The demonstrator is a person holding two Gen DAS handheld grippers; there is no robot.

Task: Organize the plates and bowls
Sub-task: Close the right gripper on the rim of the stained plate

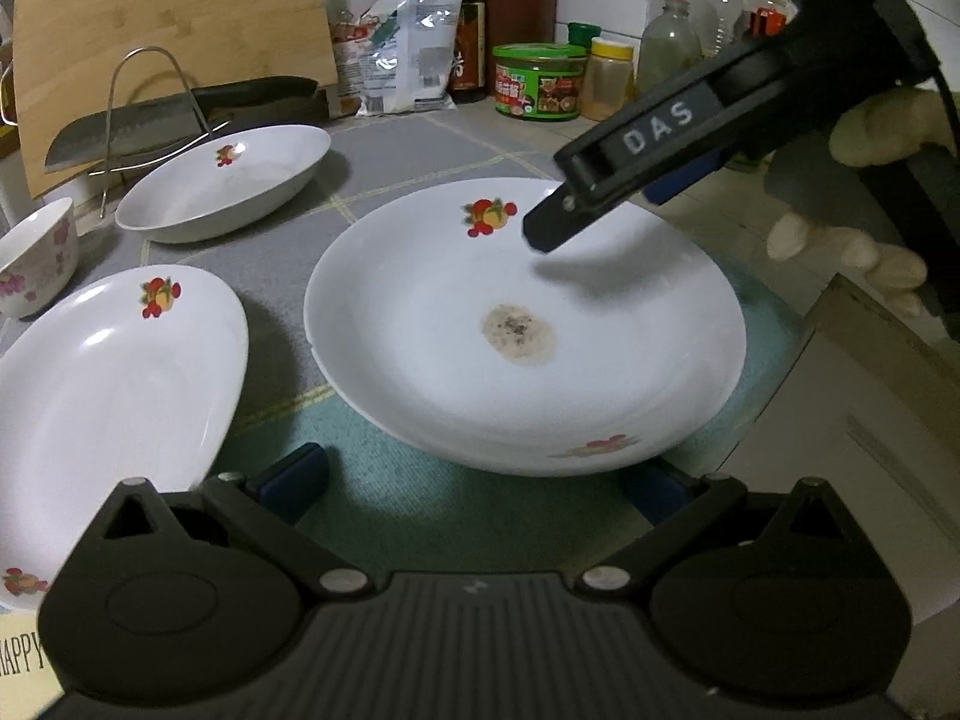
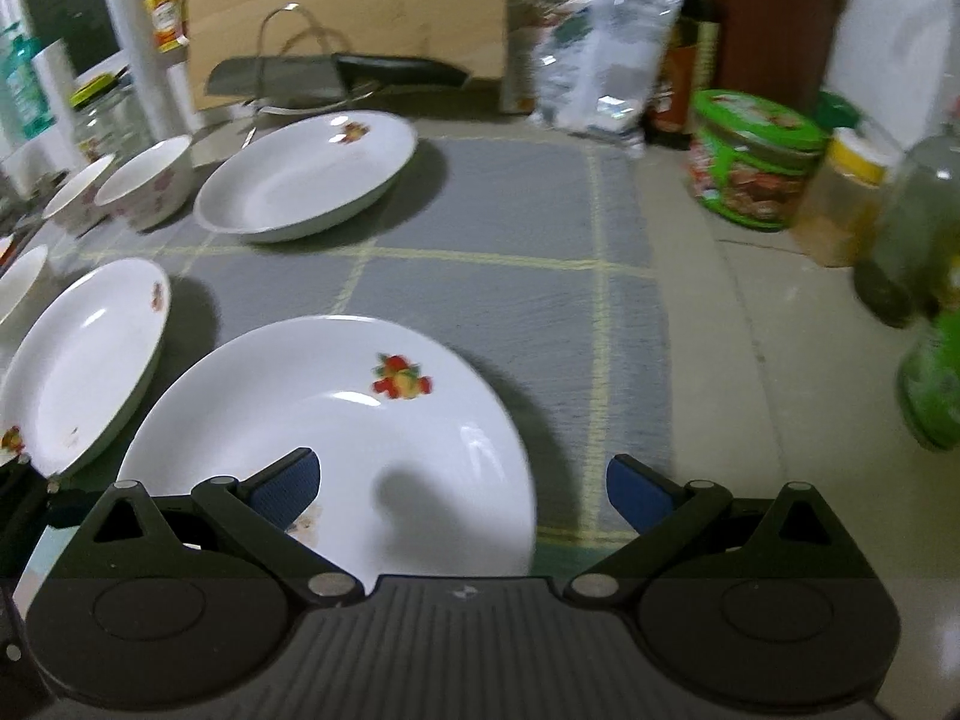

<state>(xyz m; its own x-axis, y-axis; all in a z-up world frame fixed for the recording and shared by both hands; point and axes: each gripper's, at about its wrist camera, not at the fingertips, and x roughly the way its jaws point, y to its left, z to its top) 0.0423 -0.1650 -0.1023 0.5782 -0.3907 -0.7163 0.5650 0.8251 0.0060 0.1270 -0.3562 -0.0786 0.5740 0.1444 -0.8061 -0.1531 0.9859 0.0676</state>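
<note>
Far left, tabletop (image 1: 600,138): small white bowl with pink flower print (image 1: 36,264). Beside it, nearest the camera, a white shallow plate with a fruit decal (image 1: 114,372) lies flat on a grey checked mat (image 1: 372,180). Behind these, a second white fruit-decal plate (image 1: 228,180) sits before a wire rack holding a steel cleaver (image 1: 120,132), with a bamboo cutting board (image 1: 174,30) leaning upright at the back.

Centre: a third white fruit-decal plate with a brown stain in its well (image 1: 522,324) rests partly on the mat. Left tongs (image 1: 474,483) are spread wide, blue pads either side of the stained plate's near rim; contact cannot be told.

Right: right tongs (image 2: 462,489) are spread apart, over the stained plate's near right edge, pinching nothing. A gloved hand (image 1: 870,192) holds them. Beyond stand a green-lidded tub (image 1: 540,81), a yellow-lidded jar (image 1: 609,78) and several bottles.
</note>
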